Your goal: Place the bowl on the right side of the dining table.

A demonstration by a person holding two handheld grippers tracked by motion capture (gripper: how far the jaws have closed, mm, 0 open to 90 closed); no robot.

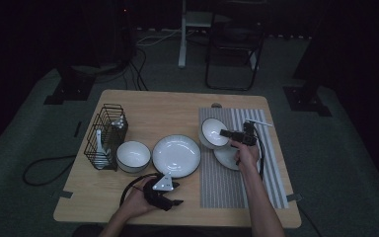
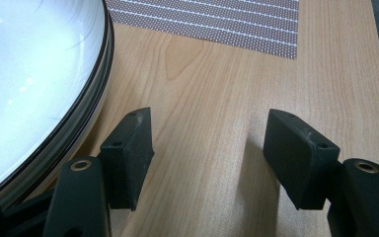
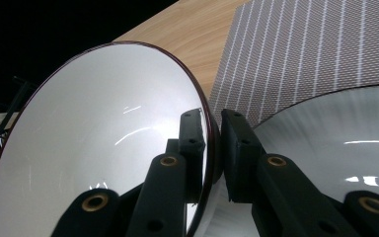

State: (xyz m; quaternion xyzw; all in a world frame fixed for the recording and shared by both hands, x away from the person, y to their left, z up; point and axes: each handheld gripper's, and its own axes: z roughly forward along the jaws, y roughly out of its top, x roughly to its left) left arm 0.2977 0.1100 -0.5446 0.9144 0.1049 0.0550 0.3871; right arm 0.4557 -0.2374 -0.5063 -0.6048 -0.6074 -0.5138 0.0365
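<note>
Lower centre of the high view, the left tool (image 1: 176,193) rests spread and empty on the light wooden bench (image 1: 177,106). Centre right, the right tool (image 1: 225,133) pinches the rim of a white dark-rimmed ceramic bowl (image 1: 212,131), tilted over the grey striped placemat (image 1: 256,190).

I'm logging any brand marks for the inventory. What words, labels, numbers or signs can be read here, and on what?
None: no readable text in these views.
The bowl pinched at its rim by the right claw is plain white with a dark rim.
The large plate beside the open left claw is unmarked.
The striped placemat, the wire rack and the table carry no lettering.
</note>
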